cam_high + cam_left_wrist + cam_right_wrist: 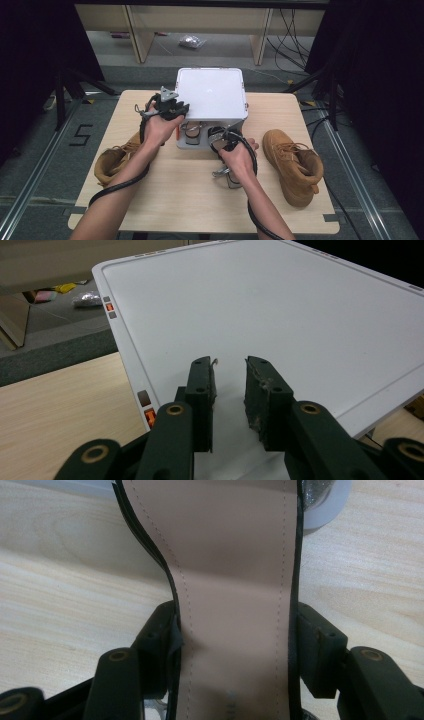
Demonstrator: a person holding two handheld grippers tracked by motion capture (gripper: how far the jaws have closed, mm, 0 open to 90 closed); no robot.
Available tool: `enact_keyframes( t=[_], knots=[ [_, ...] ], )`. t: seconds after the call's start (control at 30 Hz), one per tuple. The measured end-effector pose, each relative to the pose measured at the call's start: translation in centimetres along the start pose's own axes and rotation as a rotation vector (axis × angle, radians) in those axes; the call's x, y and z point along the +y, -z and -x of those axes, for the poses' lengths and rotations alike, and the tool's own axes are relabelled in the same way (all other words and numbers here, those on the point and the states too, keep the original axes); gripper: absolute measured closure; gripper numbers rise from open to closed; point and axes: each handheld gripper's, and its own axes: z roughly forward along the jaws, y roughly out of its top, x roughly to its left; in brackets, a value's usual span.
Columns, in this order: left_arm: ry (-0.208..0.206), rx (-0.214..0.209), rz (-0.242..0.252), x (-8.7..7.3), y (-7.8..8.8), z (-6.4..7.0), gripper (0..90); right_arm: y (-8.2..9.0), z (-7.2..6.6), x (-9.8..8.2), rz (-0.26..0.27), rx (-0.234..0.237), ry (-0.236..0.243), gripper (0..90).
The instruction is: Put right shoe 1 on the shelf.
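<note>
right gripper [223, 141] sits nearest, at about 6 o'clock of the counter [165, 200], and it's clamped across a shoe [235, 595] with a beige insole and dark edging. in the right gripper view the pads press on both sides of the sole at its narrow waist, so the jaws stand fairly wide, and the shoe runs straight away from the camera, just above the wood. a bit further in, left gripper [170, 107] is at roughly 11 o'clock from the right one, up by the near left corner of the white lid [212, 92] of a box. in the left gripper view its jaws are narrow with a gap between them and nothing visibly pinched, hovering right over the lid's flat top near the edge with little orange and grey tabs [148, 410]; can't tell if the pads touch it. under the lid the box [192, 137] has another shoe in it. off to the sides, a tan boot [295, 165] lies at 3 o'clock and a second tan boot [115, 160] at 9 o'clock, partly behind the left forearm.
</note>
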Motion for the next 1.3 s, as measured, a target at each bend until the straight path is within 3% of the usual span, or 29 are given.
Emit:
enact_keyframes(
  t=[0.03, 0.1, 0.3, 0.33, 0.37, 0.4, 0.47, 0.57, 0.6, 0.63, 0.7, 0.8, 0.9, 1.0, 1.13, 1.3],
  knots=[
    [-0.001, 0.0, 0.0, 0.0, 0.0, 0.0, 72.1, 0.0, 0.1, 0.0, 0.002, -0.003, 0.021, 42.9],
    [0.0, 0.0, 0.0, 0.0, 0.0, 0.0, 72.1, 0.1, -0.2, 0.1, -0.015, -0.011, -0.012, 42.7],
    [-0.001, 0.001, 0.001, 0.0, 0.0, 0.0, 72.3, 0.2, -0.2, 0.0, -0.014, 0.003, 0.003, 40.9],
    [0.0, 0.001, 0.001, 0.0, 0.0, 0.0, 72.3, 0.3, 0.3, 0.0, -0.005, 0.018, 0.073, 40.0],
    [0.0, 0.001, 0.001, 0.0, 0.0, 0.0, 72.3, 0.6, 0.1, 0.0, 0.002, -0.013, 0.073, 38.6],
    [-0.002, 0.002, 0.001, 0.0, 0.0, 0.0, 72.4, 0.7, 0.0, -0.1, -0.008, -0.006, 0.049, 37.2],
    [0.0, 0.002, 0.001, 0.0, 0.0, 0.0, 72.4, 0.9, -0.2, -0.2, 0.001, 0.002, 0.05, 36.7],
    [0.001, 0.002, 0.0, 0.0, 0.0, 0.0, 72.6, 1.1, 0.1, -0.3, 0.007, 0.016, 0.087, 35.4],
    [0.0, 0.002, 0.0, 0.0, 0.0, 0.0, 72.6, 1.3, 0.2, -0.5, 0.019, -0.005, 0.102, 35.2],
    [0.0, 0.001, 0.0, 0.0, 0.0, 0.0, 72.6, 1.5, 0.2, -0.6, 0.028, 0.022, 0.116, 35.0],
    [-0.001, 0.001, 0.0, 0.0, 0.0, 0.0, 72.8, 1.7, 0.3, -0.8, 0.038, 0.022, 0.124, 34.8],
    [-0.002, 0.002, 0.0, 0.0, 0.0, 0.0, 72.8, 2.4, 0.1, -1.1, 0.029, 0.04, 0.098, 34.8],
    [-0.002, 0.002, 0.0, 0.0, 0.0, 0.0, 72.8, 3.1, 0.3, -1.5, 0.057, 0.04, 0.12, 34.8],
    [-0.002, 0.003, 0.001, 0.0, 0.0, 0.0, 73.0, 3.9, 0.2, -1.8, 0.105, 0.072, 0.123, 34.9],
    [-0.003, 0.003, 0.001, 0.0, 0.0, 0.0, 73.4, 4.8, 0.7, -2.1, 0.147, 0.069, 0.15, 39.9],
    [-0.004, 0.005, 0.001, 0.0, 0.0, 0.0, 74.3, 5.8, 1.5, -2.5, 0.199, 0.107, 0.14, 58.8]
  ],
)
